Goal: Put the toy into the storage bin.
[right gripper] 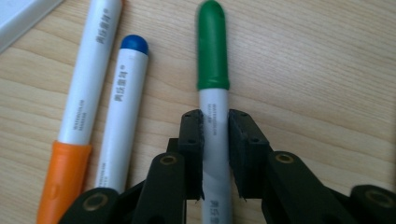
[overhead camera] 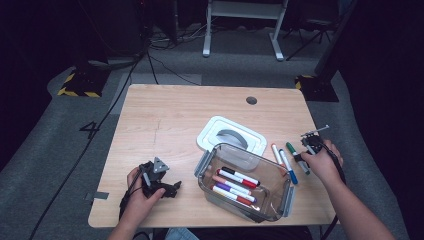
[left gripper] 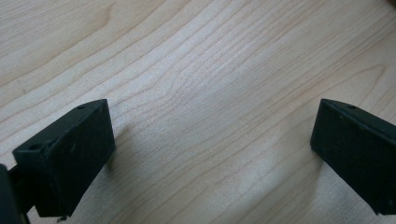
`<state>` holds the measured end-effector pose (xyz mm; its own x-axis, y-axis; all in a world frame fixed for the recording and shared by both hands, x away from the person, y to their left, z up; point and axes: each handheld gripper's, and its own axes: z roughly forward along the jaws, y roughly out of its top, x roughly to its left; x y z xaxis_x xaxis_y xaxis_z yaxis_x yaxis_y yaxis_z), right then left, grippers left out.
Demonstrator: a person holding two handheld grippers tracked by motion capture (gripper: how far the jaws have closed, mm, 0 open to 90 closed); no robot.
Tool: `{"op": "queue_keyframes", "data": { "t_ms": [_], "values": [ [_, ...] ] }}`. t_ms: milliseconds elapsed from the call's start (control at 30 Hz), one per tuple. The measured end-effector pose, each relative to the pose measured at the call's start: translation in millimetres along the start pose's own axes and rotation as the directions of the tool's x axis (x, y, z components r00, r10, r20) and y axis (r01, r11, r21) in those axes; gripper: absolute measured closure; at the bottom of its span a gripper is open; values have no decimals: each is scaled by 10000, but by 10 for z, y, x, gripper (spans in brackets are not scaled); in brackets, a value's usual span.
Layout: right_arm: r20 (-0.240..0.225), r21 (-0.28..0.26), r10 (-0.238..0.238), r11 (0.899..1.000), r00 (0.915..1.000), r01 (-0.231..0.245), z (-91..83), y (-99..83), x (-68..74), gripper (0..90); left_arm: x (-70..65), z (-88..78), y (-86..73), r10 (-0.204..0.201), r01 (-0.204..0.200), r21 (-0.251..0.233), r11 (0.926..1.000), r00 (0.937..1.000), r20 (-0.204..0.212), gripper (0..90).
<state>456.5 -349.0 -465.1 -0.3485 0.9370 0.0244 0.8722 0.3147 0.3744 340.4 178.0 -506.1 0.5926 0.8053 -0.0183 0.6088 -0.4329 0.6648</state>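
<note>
I am working two hand-held claws over a pale wooden bench (overhead camera: 165,115). My right claw (right gripper: 215,140) has its jaws clamped on the white barrel of a green-capped marker (right gripper: 213,51), just below the cap, with the marker lying flat on the bench. In the high view this marker (overhead camera: 291,148) lies to the right of a clear plastic box (overhead camera: 245,182), beside a blue-capped marker (right gripper: 123,109) and an orange-ended marker (right gripper: 86,84). The box already holds several markers, and its white lid (overhead camera: 231,135) rests just behind it. My left claw (overhead camera: 167,189) sits idle at the near left of the bench, jaws spread wide over bare wood, holding nothing. The step in hand looks like lifting the green marker and carrying it to the box. To do it well, I would raise it straight up so its neighbours are not nudged, keep the barrel level in the grip, clear the box's near wall, then lower it alongside the others before letting go.
</note>
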Motion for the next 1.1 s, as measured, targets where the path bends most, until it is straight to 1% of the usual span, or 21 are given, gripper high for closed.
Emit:
{"op": "queue_keyframes", "data": {
  "t_ms": [100,200,233,300,333,367,433,467,533,600,633,733,767,800,833,867,900,967,1000,1067,1100],
  "values": [
    [-59,-19,184,9998,9998,-184,-2,-1,-20,770,0,0,0,1,-1,1,10000,10000,0,2],
    [-147,-104,253,9996,9996,-255,-35,1,-22,770,0,0,0,0,0,-1,10000,10000,0,1],
    [-209,-201,247,9995,9995,-252,-83,9,-24,771,0,0,0,0,0,-1,10000,10000,-1,1],
    [-218,-250,227,9994,9995,-232,-104,13,-26,770,0,0,0,-1,1,-1,10000,10000,-1,1],
    [-273,-375,325,9987,9991,-336,-140,19,-25,770,0,0,0,-2,2,-1,10000,10000,0,1],
    [-375,-397,316,9987,9988,-331,-169,24,-27,770,0,0,0,-2,2,-2,10000,10000,0,2],
    [-367,-589,227,9980,9991,-248,-257,38,-15,770,0,0,0,1,-1,0,10000,10000,-1,1],
    [-367,-589,227,9980,9991,-248,-257,38,-15,770,0,0,0,1,-1,0,10000,10000,-1,2],
    [-484,-731,175,9971,9987,-210,-327,50,-1,771,0,0,0,0,0,0,10000,10000,-1,1],
    [-577,-941,23,9955,9983,-77,-437,69,31,770,0,0,0,1,-1,0,10000,10000,0,2],
    [-577,-941,23,9955,9983,-77,-437,69,31,770,0,0,0,1,-1,0,10000,10000,0,2],
    [-659,-1172,-191,9930,9976,112,-538,91,82,770,0,0,0,1,-1,1,10000,10000,-1,1],
    [-747,-1315,-335,9910,9966,235,-610,106,130,770,0,0,0,-1,1,-1,10000,10000,-1,1],
    [-747,-1315,-335,9910,9966,235,-610,106,130,770,0,0,0,-1,1,-1,10000,10000,-1,2],
    [-808,-1438,-515,9888,9954,394,-686,122,184,770,-1,0,0,-3,3,-8,10000,10000,-8,1],
    [-808,-1438,-515,9888,9954,394,-686,122,184,770,0,0,0,0,0,0,10000,10000,-2,1],
    [-856,-1564,-738,9859,9936,597,-762,138,238,770,0,0,0,1,-1,1,10000,10000,-1,1],
    [-909,-1617,-786,9848,9928,632,-800,145,269,770,0,0,0,1,-1,1,10000,10000,-1,2],
    [-905,-1660,-882,9835,9920,723,-839,152,297,770,0,0,0,0,0,0,10000,10000,1,2],
    [-959,-1777,-1056,9802,9898,874,-908,165,351,771,0,0,0,-1,1,0,10000,10000,-1,2],
    [-1043,-1866,-1217,9773,9871,1008,-973,176,403,770,0,0,0,2,-2,1,10000,10000,0,1]
  ]
}}
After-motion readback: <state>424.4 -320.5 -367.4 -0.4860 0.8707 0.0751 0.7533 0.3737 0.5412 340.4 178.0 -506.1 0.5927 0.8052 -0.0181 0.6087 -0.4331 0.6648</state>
